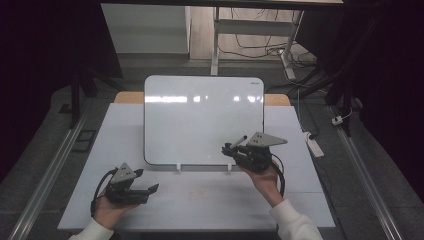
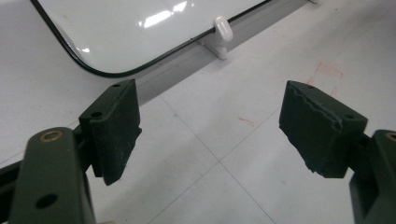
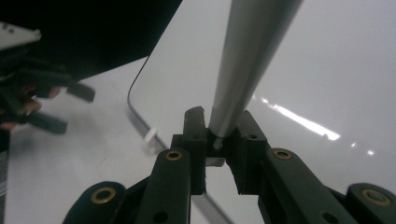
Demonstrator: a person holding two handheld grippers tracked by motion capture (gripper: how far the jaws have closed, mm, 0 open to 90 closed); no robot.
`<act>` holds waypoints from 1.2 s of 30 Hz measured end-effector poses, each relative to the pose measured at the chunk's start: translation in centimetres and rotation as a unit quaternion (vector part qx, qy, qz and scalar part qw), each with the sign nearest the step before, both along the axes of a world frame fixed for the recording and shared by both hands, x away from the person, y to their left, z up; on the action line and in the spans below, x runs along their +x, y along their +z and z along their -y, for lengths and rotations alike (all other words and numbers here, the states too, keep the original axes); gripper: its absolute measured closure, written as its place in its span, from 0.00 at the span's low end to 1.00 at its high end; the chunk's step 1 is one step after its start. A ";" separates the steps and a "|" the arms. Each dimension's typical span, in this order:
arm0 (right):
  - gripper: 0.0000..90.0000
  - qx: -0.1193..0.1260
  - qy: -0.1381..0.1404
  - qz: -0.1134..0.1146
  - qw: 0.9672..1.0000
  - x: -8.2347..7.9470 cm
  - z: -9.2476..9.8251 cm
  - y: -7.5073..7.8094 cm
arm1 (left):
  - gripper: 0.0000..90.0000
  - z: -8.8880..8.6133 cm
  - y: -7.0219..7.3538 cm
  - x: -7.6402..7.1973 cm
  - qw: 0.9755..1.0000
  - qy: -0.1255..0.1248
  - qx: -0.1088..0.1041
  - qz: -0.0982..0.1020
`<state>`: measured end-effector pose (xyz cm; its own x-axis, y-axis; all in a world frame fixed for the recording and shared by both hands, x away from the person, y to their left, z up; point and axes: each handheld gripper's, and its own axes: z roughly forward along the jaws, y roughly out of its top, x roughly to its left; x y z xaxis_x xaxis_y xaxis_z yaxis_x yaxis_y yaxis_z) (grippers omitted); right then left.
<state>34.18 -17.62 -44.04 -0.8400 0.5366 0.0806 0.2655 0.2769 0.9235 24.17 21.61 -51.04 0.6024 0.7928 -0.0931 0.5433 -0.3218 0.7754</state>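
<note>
A white whiteboard stands propped on the table, leaning back. My right gripper hovers at its lower right part, shut on a grey marker that points up and left toward the board. In the right gripper view the marker rises from between the closed jaws of the right gripper in front of the whiteboard. My left gripper rests low at the front left, open, with nothing between its pads. Ahead of the left gripper lies the whiteboard's lower corner.
Two small white clip feet hold the board's bottom edge on the white table. Faint red marks show on the tabletop. A power strip lies off the table's right edge, and a desk frame with cables stands behind.
</note>
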 end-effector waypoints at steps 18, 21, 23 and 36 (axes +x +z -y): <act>0.86 -0.033 0.069 -0.064 0.995 -3.0 -2.2 -4.1 | 0.26 -0.3 0.4 -0.3 1.000 0.007 -0.019 0.024; 0.86 -0.034 0.076 -0.067 0.994 -3.1 -2.7 -4.2 | 0.28 -0.1 0.7 -0.3 0.999 0.004 -0.036 0.032; 0.86 -0.035 0.080 -0.067 0.994 -3.2 -2.9 -4.3 | 0.30 0.2 1.1 -0.3 0.997 -0.007 -0.063 0.036; 0.86 -0.038 0.087 -0.091 0.991 -3.6 -3.9 -5.5 | 0.35 5.2 4.2 0.5 0.991 -0.061 -0.094 0.073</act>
<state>30.59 -13.73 -49.52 -0.8956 0.3954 0.2037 0.3675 0.3999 0.8396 24.64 16.41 -46.84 0.7104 0.6902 -0.1374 0.3867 -0.2198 0.8956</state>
